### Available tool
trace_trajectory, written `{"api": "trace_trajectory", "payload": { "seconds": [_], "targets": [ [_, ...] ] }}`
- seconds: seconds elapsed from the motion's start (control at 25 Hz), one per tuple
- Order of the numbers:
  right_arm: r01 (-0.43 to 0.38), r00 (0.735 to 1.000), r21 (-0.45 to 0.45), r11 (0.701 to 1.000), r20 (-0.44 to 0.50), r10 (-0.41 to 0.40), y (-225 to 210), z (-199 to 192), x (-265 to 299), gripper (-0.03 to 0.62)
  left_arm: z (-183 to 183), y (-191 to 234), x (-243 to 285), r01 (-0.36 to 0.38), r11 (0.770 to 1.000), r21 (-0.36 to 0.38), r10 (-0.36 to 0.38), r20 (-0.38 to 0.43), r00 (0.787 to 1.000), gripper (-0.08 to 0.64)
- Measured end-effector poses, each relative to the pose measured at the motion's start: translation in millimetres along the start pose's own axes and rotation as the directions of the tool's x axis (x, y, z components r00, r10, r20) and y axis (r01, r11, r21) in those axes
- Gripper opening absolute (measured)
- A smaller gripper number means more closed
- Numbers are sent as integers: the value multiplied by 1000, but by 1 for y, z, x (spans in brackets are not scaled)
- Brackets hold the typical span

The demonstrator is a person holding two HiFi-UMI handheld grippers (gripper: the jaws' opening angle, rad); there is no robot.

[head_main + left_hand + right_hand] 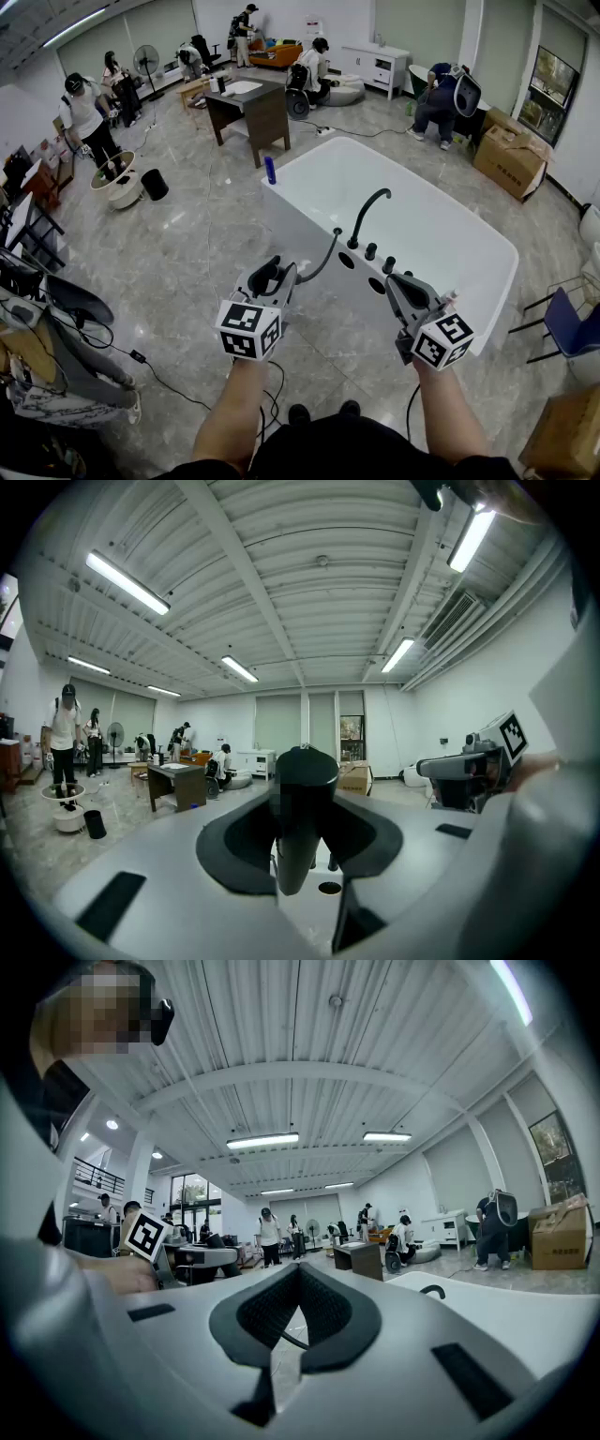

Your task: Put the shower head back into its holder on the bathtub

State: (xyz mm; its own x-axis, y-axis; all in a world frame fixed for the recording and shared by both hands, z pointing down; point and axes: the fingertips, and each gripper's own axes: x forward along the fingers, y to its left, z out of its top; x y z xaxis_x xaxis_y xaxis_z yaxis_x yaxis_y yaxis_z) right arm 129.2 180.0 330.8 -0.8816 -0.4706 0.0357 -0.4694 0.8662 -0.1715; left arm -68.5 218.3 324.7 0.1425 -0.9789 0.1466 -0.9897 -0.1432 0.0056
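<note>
Shower head (302, 808) sits clamped in your left gripper (274, 279) at lower centre of the head view, clear of the bathtub (487, 246), its hose (326, 258) running to the rim. Your right gripper (401, 289) is closed and empty. Seating the shower head in its holder remains.

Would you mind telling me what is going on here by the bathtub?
A person stands at the white bathtub with a gripper in each hand. The left gripper is clamped on the black shower head, held in the air short of the tub's edge, its black hose trailing to the tub. The right gripper, shut and empty, hovers alongside.
</note>
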Motion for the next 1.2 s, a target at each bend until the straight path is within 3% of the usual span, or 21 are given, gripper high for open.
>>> {"api": "trace_trajectory", "payload": {
  "seconds": [0.68, 1.2],
  "targets": [
    [-44, 999, 47, 998, 2, 44, -8, 1, -7, 15, -1, -13, 5, -20, 1000, -7, 19, -12, 1000, 140],
    [-48, 999, 86, 995, 29, 45, -50, 7, -40, 17, 6, -53, 29, -38, 999, 11, 38, 0, 999, 140]
  ]
}}
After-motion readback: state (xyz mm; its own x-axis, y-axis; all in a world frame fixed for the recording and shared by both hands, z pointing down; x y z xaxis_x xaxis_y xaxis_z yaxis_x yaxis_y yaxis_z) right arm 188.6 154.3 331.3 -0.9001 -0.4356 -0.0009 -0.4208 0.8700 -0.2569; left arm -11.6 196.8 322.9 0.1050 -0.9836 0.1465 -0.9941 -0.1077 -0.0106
